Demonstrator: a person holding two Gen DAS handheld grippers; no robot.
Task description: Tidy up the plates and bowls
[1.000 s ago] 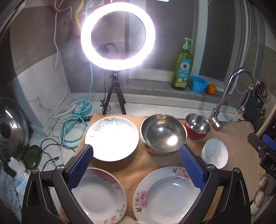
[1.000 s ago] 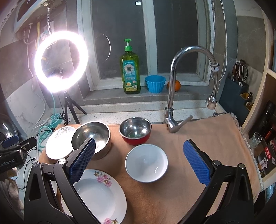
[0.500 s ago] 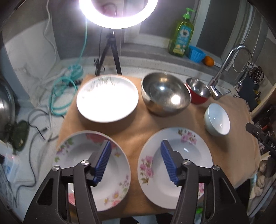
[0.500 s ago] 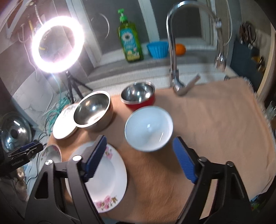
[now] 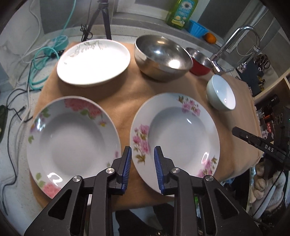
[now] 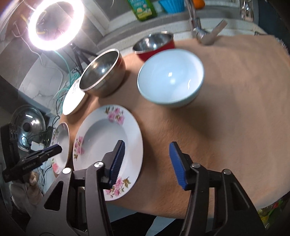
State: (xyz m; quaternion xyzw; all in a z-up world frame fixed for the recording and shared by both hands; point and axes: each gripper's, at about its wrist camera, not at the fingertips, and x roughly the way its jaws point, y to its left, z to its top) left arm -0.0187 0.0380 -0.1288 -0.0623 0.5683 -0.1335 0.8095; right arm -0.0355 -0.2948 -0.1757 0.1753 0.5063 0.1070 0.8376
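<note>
On the tan mat (image 5: 126,87) lie two pink-flowered deep plates, one on the left (image 5: 72,139) and one on the right (image 5: 174,136), with a white plate (image 5: 94,61), a big steel bowl (image 5: 163,56), a red steel-lined bowl (image 5: 201,61) and a white bowl (image 5: 221,92) behind. My left gripper (image 5: 142,159) hangs above the gap between the two flowered plates, jaws narrowly apart and empty. My right gripper (image 6: 146,159) is open and empty over the right rim of the right flowered plate (image 6: 107,141), near the white bowl (image 6: 170,78).
A faucet (image 5: 233,41) stands at the back right, with a soap bottle (image 5: 183,12), a blue cup (image 5: 197,29) and an orange (image 5: 210,38) on the sill. A ring light (image 6: 54,23), its tripod and cables (image 5: 45,59) stand at the left. A pot lid (image 6: 27,127) lies far left.
Both grippers have tilted down and moved closer over the mat. The left jaws have narrowed a lot; the right jaws have narrowed somewhat. No dish has moved.
</note>
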